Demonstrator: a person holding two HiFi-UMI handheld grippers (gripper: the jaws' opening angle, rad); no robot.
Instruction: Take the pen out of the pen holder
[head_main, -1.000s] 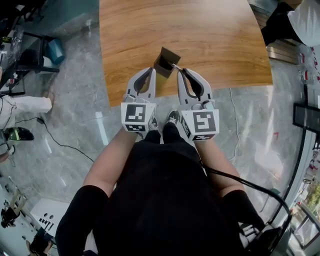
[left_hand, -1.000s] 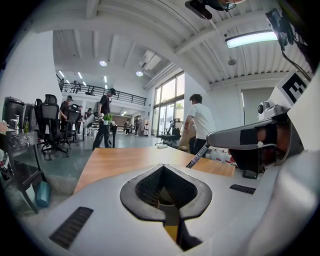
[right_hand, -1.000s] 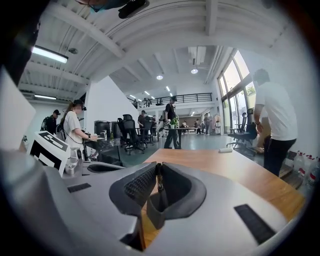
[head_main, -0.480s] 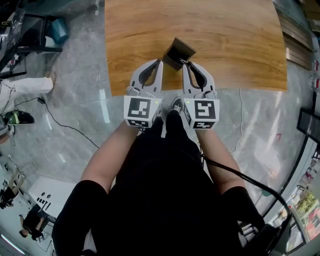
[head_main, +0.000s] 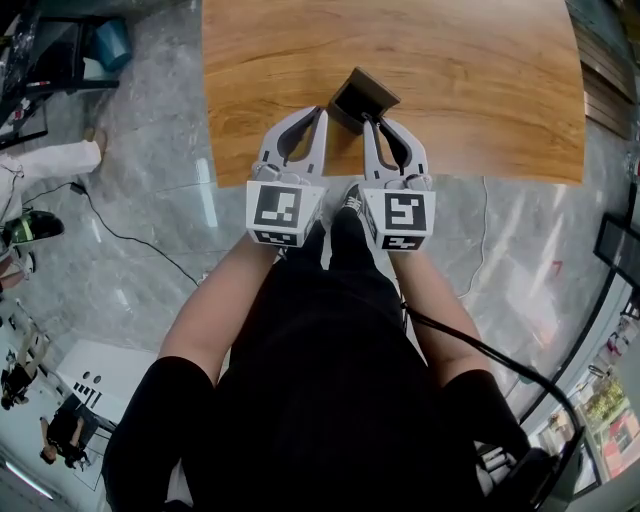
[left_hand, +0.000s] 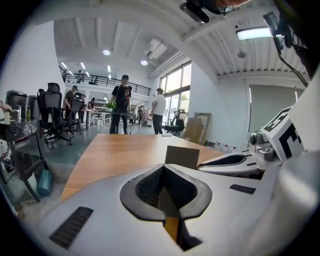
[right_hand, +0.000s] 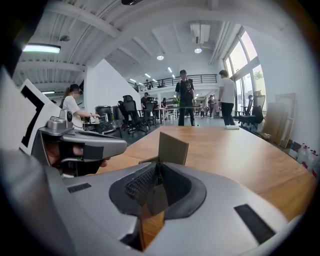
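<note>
Change: both grippers had advanced | right gripper (head_main: 366, 120) jaws pinched narrow, apparently on thin silver pen (head_main: 363, 117), at rim of brown square pen holder (head_main: 357, 97), near edge of wooden table (head_main: 450, 70) | left gripper (head_main: 322, 112) jaws together, empty, beside holder | pen not out; lift judged next.

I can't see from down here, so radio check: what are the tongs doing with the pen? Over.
Left tongs shut, empty, beside pen holder. Right tongs shut, seemingly on pen at holder's rim. Nothing in the way.

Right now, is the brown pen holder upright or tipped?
Upright: the brown box-shaped pen holder stands on its base on the wooden table, open top facing up.
</note>
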